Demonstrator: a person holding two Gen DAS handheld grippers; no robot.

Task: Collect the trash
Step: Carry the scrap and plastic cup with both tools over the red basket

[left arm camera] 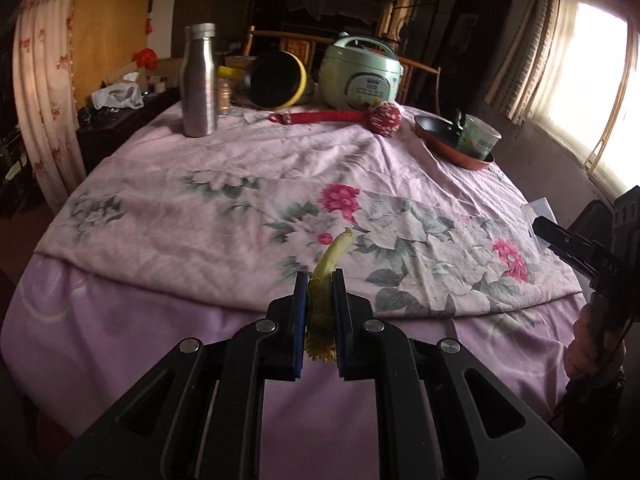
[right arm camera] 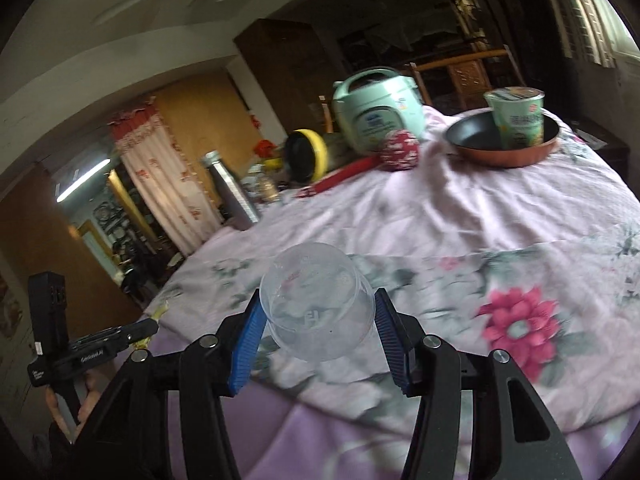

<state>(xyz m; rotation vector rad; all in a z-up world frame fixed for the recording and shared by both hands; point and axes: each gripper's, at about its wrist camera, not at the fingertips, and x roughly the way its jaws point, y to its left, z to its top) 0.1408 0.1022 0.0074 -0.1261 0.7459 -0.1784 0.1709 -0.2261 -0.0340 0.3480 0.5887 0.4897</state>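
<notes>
Trash sits in both of our grippers above the near edge of the table. In our left gripper [left arm camera: 320,300] the blue pads are clamped tight on a yellowish vegetable scrap [left arm camera: 326,280], whose pale stalk pokes up and forward past the fingertips while its frilly end hangs out behind them. In our right gripper [right arm camera: 318,316] the jaws are squeezed against the two sides of a clear plastic cup [right arm camera: 316,300], which lies tilted with its bottom toward the camera and its mouth pointing away over the cloth. From the right wrist view we also see the left gripper at the lower left, with a hand [right arm camera: 86,396] wrapped round its handle.

Beneath both lies a pink floral tablecloth [left arm camera: 240,200], rumpled and folded across the middle. Farther out, on the right side, we see a red-brown frying pan [left arm camera: 448,148] with a green instant-noodle cup [left arm camera: 478,138] standing in it. Near it lies a red massage hammer [left arm camera: 360,117] with a patterned ball head. At the far edge stand a steel bottle [left arm camera: 199,80], a black-and-yellow round container [left arm camera: 276,80] tipped on its side, and a mint-green rice cooker [left arm camera: 362,74]. Behind the table are wooden chairs and a bright window [left arm camera: 588,80] with curtains.
</notes>
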